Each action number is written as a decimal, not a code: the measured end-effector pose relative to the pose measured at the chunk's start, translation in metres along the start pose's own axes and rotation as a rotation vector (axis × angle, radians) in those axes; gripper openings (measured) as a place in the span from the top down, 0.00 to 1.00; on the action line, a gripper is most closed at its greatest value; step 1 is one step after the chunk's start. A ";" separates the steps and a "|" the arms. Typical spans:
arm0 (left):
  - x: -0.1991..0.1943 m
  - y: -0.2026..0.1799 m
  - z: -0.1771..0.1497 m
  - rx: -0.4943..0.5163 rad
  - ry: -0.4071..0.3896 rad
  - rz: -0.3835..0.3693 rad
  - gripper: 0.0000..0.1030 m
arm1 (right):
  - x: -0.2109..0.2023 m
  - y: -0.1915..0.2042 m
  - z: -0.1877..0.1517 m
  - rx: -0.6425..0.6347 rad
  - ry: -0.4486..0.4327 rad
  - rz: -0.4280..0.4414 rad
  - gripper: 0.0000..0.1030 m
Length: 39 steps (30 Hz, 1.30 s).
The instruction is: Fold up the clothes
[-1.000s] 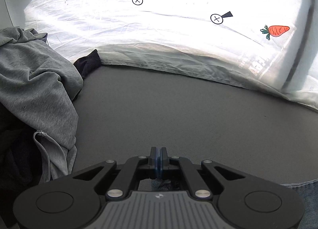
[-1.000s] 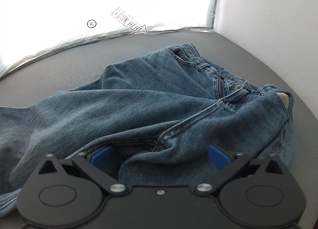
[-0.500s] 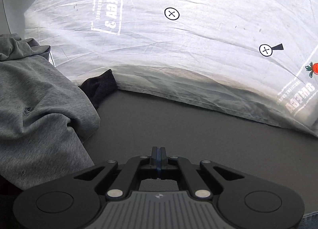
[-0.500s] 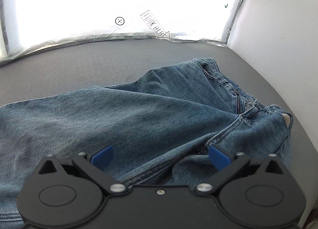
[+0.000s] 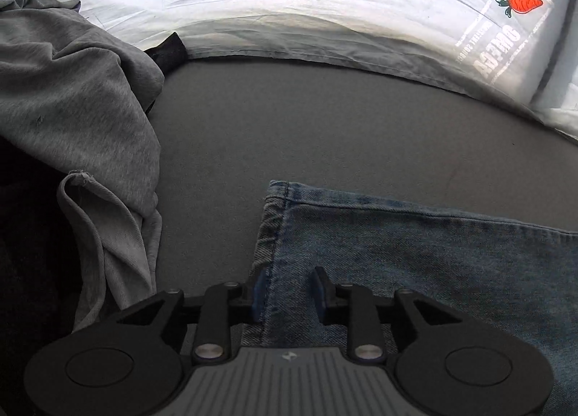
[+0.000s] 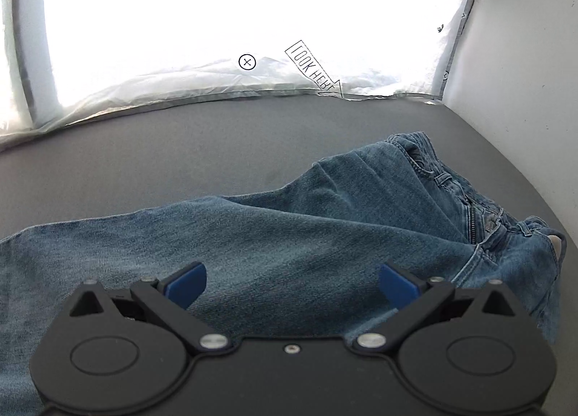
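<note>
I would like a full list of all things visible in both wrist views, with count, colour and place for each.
blue denim jeans: one, blue, spread across the grey surface; leg hem in the left wrist view, waistband at far right in the right wrist view.
grey sweatshirt fabric: one heap, grey, left side.
dark cloth: one, black, behind the heap.
grey table surface: one, dark grey, under everything.
white printed sheet: one, white, along the back.
left gripper: black, jaws opening over the leg hem.
right gripper: black, blue pads, open above the jeans.
</note>
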<state>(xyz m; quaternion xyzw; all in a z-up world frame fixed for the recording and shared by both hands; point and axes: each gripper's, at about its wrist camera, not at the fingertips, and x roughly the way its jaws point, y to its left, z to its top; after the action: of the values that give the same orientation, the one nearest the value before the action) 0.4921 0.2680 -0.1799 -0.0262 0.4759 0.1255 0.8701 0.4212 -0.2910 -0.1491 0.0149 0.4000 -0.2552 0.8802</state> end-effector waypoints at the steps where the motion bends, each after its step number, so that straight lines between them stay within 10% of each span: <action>1: 0.000 0.001 0.001 -0.001 0.000 0.009 0.65 | 0.005 -0.003 0.006 0.003 -0.010 -0.001 0.00; 7: 0.012 0.000 0.009 -0.028 0.006 0.041 0.60 | 0.043 -0.032 0.049 0.073 -0.046 0.026 0.01; 14: 0.028 -0.006 0.030 -0.039 -0.008 0.073 0.53 | 0.110 -0.048 0.096 0.150 0.063 0.066 0.50; 23: 0.031 -0.001 0.032 -0.071 -0.006 0.051 0.49 | 0.138 -0.039 0.090 0.077 0.184 -0.020 0.58; 29: 0.032 -0.004 0.031 -0.009 -0.024 0.032 0.49 | 0.131 -0.040 0.087 0.048 0.175 -0.024 0.90; 34: 0.034 -0.002 0.039 -0.111 0.002 -0.046 0.84 | 0.126 -0.051 0.088 0.117 0.136 -0.014 0.95; 39: 0.032 -0.023 0.040 -0.116 -0.040 0.050 0.87 | 0.114 -0.055 0.096 0.140 0.034 -0.041 0.96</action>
<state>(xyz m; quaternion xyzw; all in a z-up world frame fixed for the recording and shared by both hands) 0.5468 0.2585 -0.1863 -0.0622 0.4508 0.1753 0.8730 0.5253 -0.4112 -0.1554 0.0726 0.3965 -0.3001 0.8646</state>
